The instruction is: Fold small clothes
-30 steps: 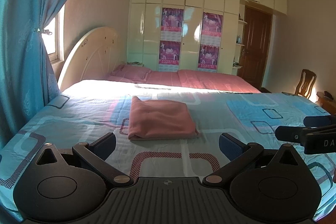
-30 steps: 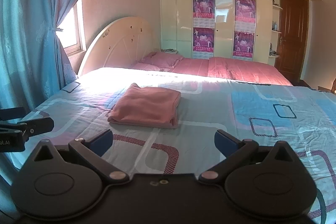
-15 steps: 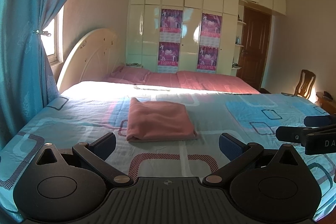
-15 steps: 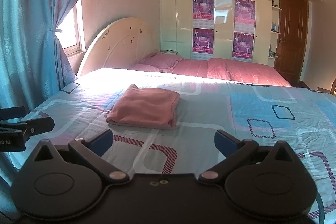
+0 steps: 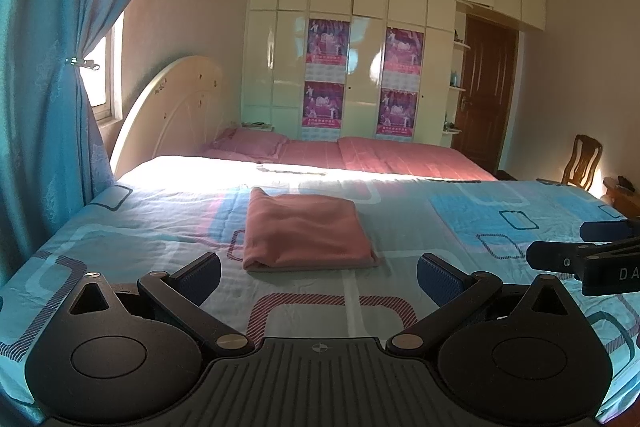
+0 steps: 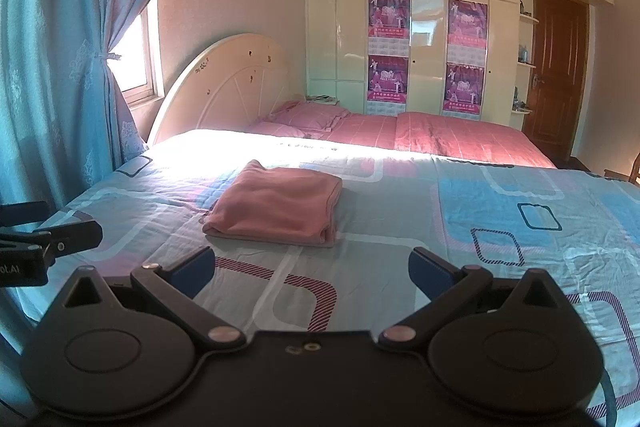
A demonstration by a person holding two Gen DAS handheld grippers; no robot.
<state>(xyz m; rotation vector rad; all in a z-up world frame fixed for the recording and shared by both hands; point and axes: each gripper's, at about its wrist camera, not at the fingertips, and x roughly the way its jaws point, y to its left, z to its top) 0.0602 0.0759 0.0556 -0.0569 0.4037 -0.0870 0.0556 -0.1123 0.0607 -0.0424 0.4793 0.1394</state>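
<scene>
Pink garment (image 5: 306, 233) lay folded on bedspread (image 5: 500, 215) | left gripper (image 5: 319, 269), right gripper (image 6: 310, 267) spread, empty | risk: snagging would unfold it.

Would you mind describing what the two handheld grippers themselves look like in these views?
Both are matte black plastic. The left gripper and right gripper each have two round housings with triangular cut-outs, angled link arms on metal pivot pins, and blue textured finger pads. The left one's body is ribbed. White lettering marks each gripper's side. No hands, sleeves or cables show.
</scene>
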